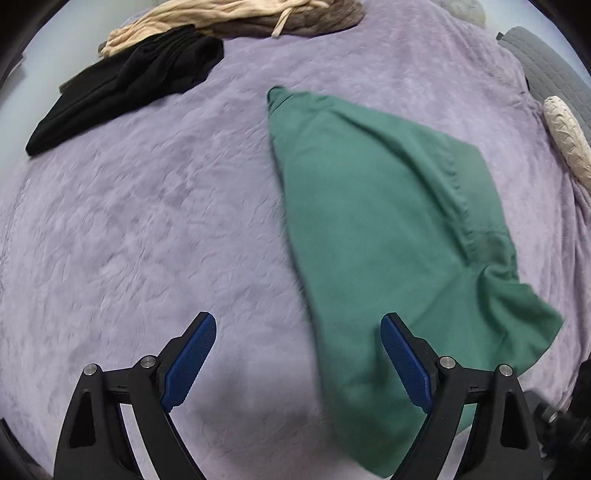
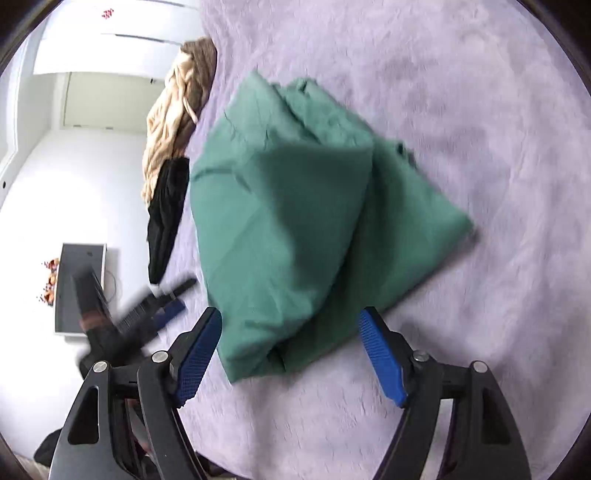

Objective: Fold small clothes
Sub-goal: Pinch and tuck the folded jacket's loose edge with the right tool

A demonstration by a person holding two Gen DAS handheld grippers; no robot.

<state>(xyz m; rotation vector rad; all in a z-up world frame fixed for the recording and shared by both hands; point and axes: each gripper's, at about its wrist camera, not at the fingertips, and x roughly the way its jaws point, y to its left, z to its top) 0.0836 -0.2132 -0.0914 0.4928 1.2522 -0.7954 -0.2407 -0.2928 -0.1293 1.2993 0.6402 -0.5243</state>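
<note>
While the green cloth [image 1: 388,229] lies folded on the purple blanket [image 1: 147,221] of the bed, both tongs are held above it with nothing in them. The left tongs [image 1: 298,354] are spread wide, and only blanket and the near edge of the green cloth are seen between the blue pads [image 1: 190,363]. The pads are not pressed on anything. In the left wrist view, the cloth is seen to the right of the middle, with one pointed corner far away and a bunched part at the right side.

The right tongs [image 2: 290,350] are spread wide too. The near corner of the green cloth [image 2: 280,229] is seen between the two blue pads [image 2: 382,363], but it is not pinched and the pads stand apart from it. From this side the cloth is shown as a thick folded pile with one layer laid over another.

A black garment [image 1: 122,96] is laid near the far edge of the bed, well apart from the green cloth. A beige garment [image 1: 192,22] and a brown furry thing [image 1: 317,20] are piled just behind it. A cream cushion [image 1: 569,144] is seen at the right edge of the bed. The left tongs [image 2: 162,306] are also caught, blurred, at the left of the right wrist view.
</note>
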